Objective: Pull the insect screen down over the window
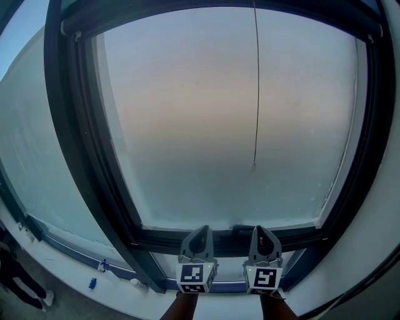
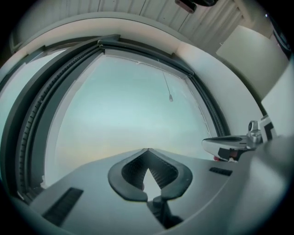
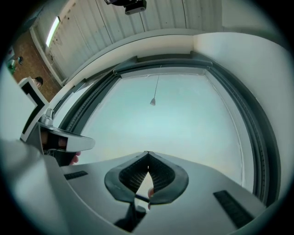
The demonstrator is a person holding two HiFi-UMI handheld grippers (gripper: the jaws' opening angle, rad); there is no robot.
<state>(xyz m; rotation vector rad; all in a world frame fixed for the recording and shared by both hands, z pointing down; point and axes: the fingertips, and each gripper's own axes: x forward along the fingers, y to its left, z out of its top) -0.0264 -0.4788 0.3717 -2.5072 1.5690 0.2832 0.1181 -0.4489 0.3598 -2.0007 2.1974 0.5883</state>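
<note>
A dark-framed window [image 1: 94,162] fills the head view, its pane pale and hazy. The screen's housing runs along the top of the frame [image 1: 219,11] [image 2: 142,51] [image 3: 161,64]. From it hangs a thin pull cord [image 1: 257,87] ending in a small knob [image 1: 254,167] [image 2: 170,97] [image 3: 152,102]. My left gripper [image 1: 201,229] [image 2: 148,150] and right gripper [image 1: 259,229] [image 3: 147,153] stand side by side at the window's lower edge, both shut with nothing between the jaws. Both point at the pane, well below the knob. Each one shows at the edge of the other's view.
The window's bottom rail [image 1: 187,239] and a white sill [image 1: 219,309] lie just beyond my hands. A white wall [image 1: 381,250] with a dark cable [image 1: 369,281] flanks the right side. Left of the frame is a second pane [image 1: 37,156] with small blue items [image 1: 92,283] on its ledge.
</note>
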